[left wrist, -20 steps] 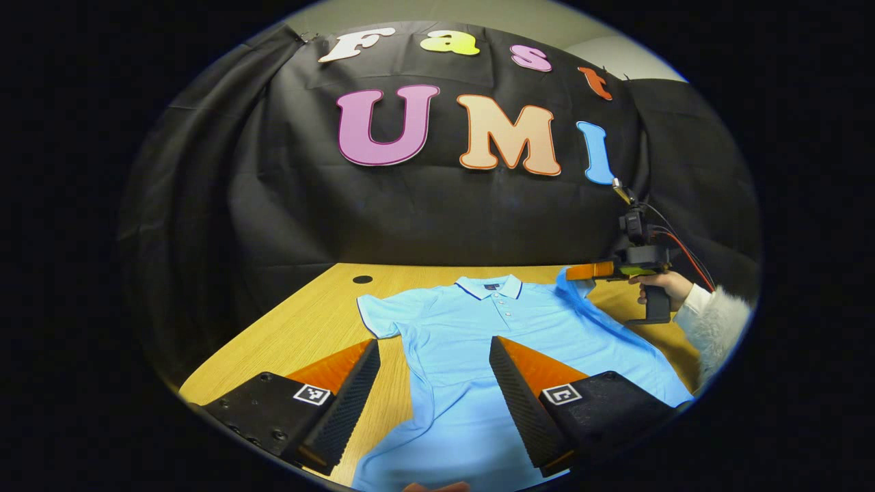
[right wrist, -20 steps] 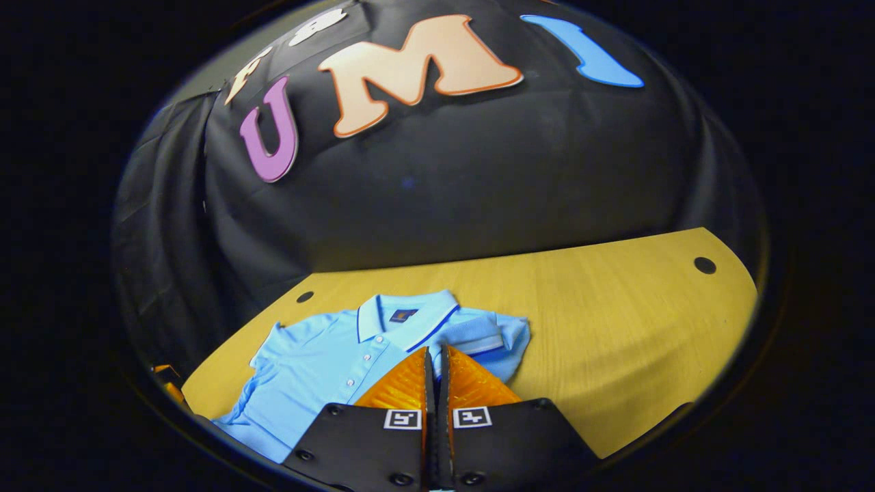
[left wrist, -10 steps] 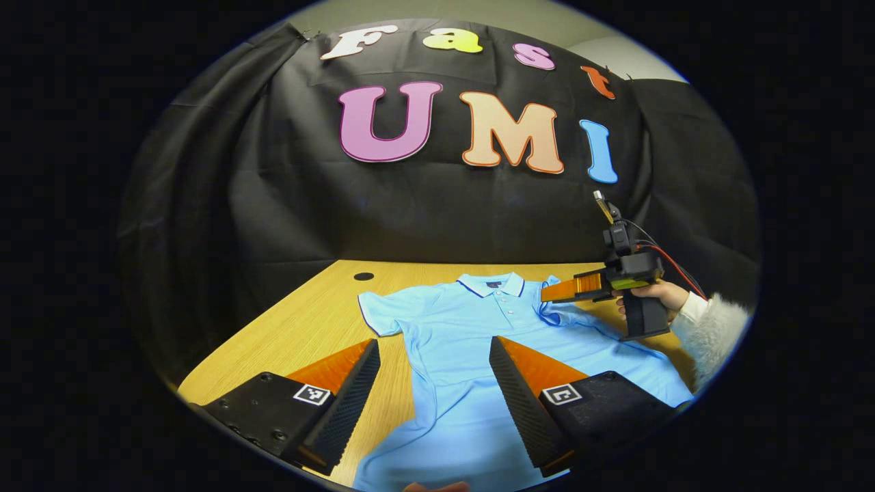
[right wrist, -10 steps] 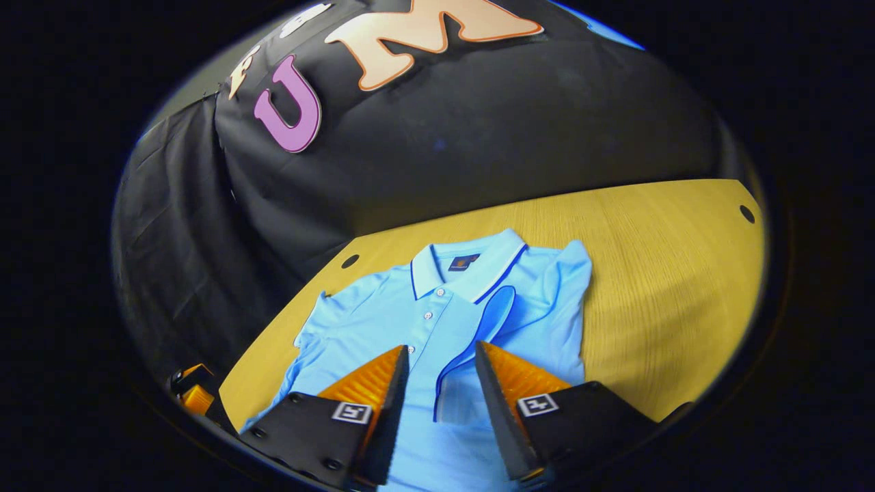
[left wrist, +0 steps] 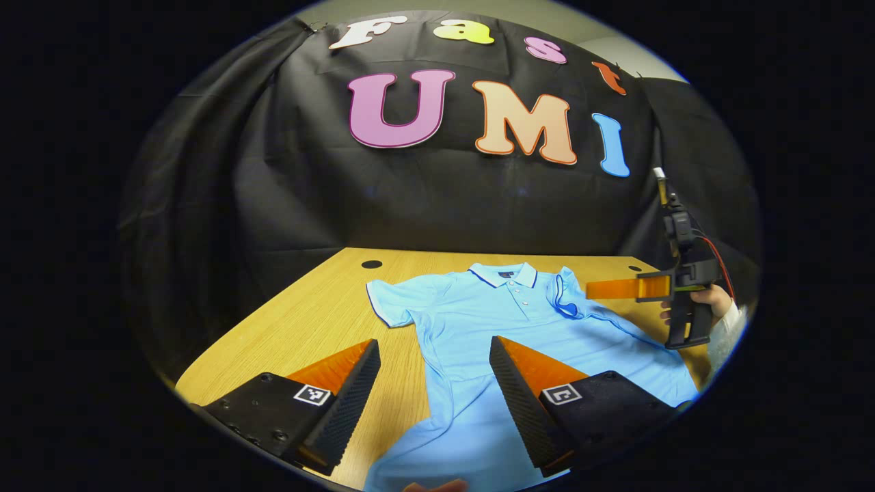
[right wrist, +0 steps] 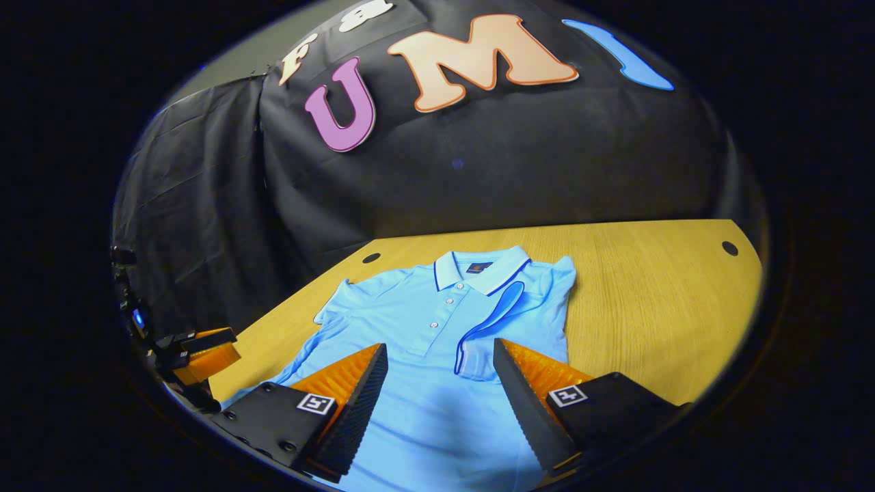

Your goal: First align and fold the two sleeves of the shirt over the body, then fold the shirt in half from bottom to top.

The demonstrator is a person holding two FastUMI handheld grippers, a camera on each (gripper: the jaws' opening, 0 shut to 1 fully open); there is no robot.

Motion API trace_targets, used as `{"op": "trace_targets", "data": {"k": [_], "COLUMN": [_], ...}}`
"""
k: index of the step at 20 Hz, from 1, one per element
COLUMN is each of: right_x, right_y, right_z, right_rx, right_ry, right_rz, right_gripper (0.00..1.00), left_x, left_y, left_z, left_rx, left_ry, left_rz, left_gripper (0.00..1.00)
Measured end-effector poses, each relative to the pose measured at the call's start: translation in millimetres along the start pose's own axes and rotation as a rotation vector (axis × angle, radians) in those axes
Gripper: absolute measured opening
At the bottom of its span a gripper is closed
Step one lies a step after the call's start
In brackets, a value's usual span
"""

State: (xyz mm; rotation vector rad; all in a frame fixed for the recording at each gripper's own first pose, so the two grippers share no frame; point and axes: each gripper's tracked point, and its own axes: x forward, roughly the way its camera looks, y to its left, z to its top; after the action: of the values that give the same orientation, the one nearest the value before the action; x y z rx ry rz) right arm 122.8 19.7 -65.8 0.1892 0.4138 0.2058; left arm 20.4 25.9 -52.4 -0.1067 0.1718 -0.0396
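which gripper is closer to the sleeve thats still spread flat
Left. The left gripper hovers open over the hem side below that sleeve; the right gripper sits across the shirt by the folded sleeve.

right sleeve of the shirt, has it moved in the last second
Yes. The right sleeve was bunched beside the collar; it is now folded over the shirt's body, released by the open right gripper.

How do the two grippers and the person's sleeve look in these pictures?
The left gripper has two wedge-shaped fingers with ribbed inner faces, on black blocks that each carry a small square black-and-white marker. The right gripper is built the same. Seen from the left gripper view, the right gripper has a black pistol handle, a small unit on top and red and black cables. The sleeve is white and fluffy.
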Motion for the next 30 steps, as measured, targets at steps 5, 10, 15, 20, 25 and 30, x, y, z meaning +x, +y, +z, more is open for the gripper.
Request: {"op": "trace_targets", "data": {"k": [5, 10, 15, 20, 25, 30], "right_x": [-53.1, -87.3, -101.3, -110.3, -112.2, -113.4], "right_y": [5.7, -2.5, -3.9, -4.3, -14.6, -18.5], "right_z": [-12.7, -15.7, -17.7, -13.5, -13.8, -16.0], "right_rx": [0.012, -0.013, -0.033, -0.033, -0.025, -0.017], "right_ry": [-0.037, -0.100, -0.113, -0.128, -0.123, -0.114], "right_rz": [0.023, -0.023, -0.042, -0.035, -0.054, -0.058], "right_gripper": [0.97, 0.97, 0.97, 0.97, 0.97, 0.97], "left_x": [23.2, 62.0, 117.5, 175.1, 204.0, 212.6], "left_y": [33.2, 57.1, 76.8, 94.3, 113.5, 115.2], "left_z": [4.1, 17.2, 17.7, 7.2, -10.2, -19.6], "left_rx": [-0.050, -0.045, -0.040, -0.089, -0.101, -0.092], "left_ry": [0.038, 0.097, 0.195, 0.295, 0.374, 0.402], "left_rz": [0.031, 0.048, 0.055, 0.075, 0.126, 0.140], "left_gripper": [0.95, 0.96, 0.95, 0.95, 0.95, 0.88]}}
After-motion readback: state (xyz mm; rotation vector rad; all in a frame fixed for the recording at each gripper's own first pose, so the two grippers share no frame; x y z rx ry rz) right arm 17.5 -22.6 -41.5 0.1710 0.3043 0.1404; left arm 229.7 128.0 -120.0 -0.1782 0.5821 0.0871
